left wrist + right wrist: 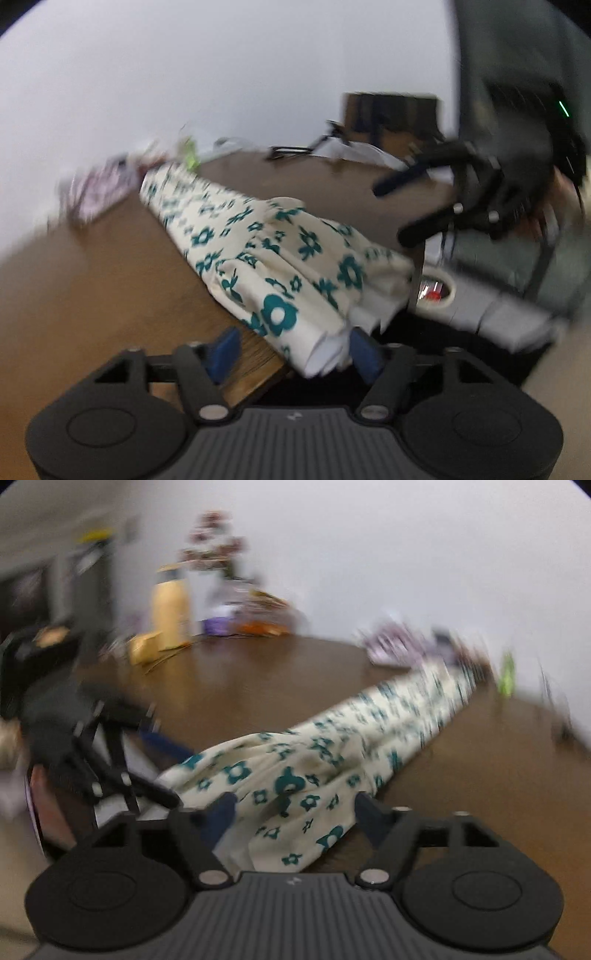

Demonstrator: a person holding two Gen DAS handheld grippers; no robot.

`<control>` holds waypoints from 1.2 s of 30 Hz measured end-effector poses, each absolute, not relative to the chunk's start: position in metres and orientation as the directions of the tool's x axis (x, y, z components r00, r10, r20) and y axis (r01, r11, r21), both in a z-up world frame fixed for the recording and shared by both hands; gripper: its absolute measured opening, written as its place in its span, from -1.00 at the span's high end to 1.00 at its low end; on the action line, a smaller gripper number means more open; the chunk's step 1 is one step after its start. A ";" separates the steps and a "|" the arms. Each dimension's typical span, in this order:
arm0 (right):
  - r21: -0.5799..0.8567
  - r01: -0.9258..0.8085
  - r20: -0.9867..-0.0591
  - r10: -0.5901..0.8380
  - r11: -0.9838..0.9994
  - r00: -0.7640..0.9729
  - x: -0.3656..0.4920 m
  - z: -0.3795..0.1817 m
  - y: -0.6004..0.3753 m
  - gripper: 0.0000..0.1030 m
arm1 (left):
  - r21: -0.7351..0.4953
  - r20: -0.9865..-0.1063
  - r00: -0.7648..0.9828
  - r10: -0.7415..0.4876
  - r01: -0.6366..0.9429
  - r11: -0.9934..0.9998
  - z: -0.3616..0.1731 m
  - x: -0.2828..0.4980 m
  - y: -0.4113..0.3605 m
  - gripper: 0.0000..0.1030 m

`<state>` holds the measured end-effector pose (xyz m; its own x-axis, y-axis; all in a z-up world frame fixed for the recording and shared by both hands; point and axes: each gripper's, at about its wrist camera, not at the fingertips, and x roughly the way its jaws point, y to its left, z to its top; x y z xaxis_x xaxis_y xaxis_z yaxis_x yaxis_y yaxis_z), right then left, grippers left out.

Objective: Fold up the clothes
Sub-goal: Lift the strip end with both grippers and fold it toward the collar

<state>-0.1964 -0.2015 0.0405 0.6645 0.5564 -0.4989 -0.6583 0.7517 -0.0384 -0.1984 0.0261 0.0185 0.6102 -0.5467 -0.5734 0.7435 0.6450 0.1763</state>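
A cream garment with teal flowers (266, 251) lies in a long strip across the brown table (92, 277), its near end hanging over the table's edge. It also shows in the right wrist view (314, 768). My left gripper (295, 350) is open, its blue fingers either side of the garment's near end. My right gripper (295, 812) is open, with the cloth lying between its fingers. The right gripper shows in the left wrist view (417, 206) at the right, open, above the cloth's edge. The left gripper shows in the right wrist view (162, 768), at the left. Both views are blurred.
A yellow bottle (170, 613), flowers (214, 546) and small items stand at the table's far side. A patterned item (391, 646) and a green object (506, 672) lie near the garment's far end. A grey chair (517, 288) stands beside the table.
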 end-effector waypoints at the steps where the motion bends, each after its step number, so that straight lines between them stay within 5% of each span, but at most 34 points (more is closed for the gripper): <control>1: -0.098 -0.688 -0.500 0.562 0.719 0.659 -0.203 0.040 -0.199 -0.46 | 0.240 -0.569 0.617 -0.544 0.757 0.607 0.013 -0.204 0.023 -0.37; 5: -0.295 -0.765 -0.567 0.540 0.572 0.622 -0.210 0.007 -0.176 -0.46 | 0.559 -0.540 0.669 -0.510 0.739 0.378 -0.017 -0.226 0.004 -0.38; 10: -0.518 -0.734 -0.541 0.496 0.440 0.679 -0.218 -0.017 -0.158 -0.44 | 0.684 -0.512 0.690 -0.513 0.688 0.242 -0.039 -0.222 -0.004 -0.25; 12: -0.515 -0.741 -0.544 0.503 0.432 0.671 -0.214 -0.016 -0.158 -0.26 | 0.707 -0.499 0.695 -0.517 0.672 0.221 -0.041 -0.218 -0.005 0.31; 16: -0.509 -0.755 -0.550 0.517 0.414 0.655 -0.207 -0.014 -0.158 0.36 | 0.569 -0.553 0.622 -0.554 0.768 0.295 -0.021 -0.203 0.002 0.55; 18: -0.424 -0.795 -0.577 0.548 0.433 0.606 -0.200 -0.003 -0.164 0.72 | 0.510 -0.565 0.585 -0.581 0.802 0.312 -0.012 -0.201 0.007 0.90; 20: -0.328 -0.829 -0.583 0.594 0.453 0.555 -0.196 0.010 -0.175 0.93 | 0.425 -0.580 0.526 -0.622 0.847 0.320 0.002 -0.197 0.012 0.92; 25: -0.062 -0.887 -0.527 0.740 0.457 0.418 -0.180 0.051 -0.212 0.94 | 0.169 -0.544 0.311 -0.779 0.950 0.261 0.050 -0.176 0.024 0.92; 31: 0.195 -0.801 -0.402 0.791 0.566 0.461 -0.103 0.078 -0.255 0.93 | -0.061 -0.371 0.351 -0.860 0.915 0.399 0.078 -0.093 0.015 0.92; 36: 0.329 -0.622 -0.457 0.696 0.711 0.554 -0.022 0.070 -0.261 0.93 | -0.225 -0.469 0.516 -0.717 0.714 0.662 0.055 -0.010 -0.008 0.87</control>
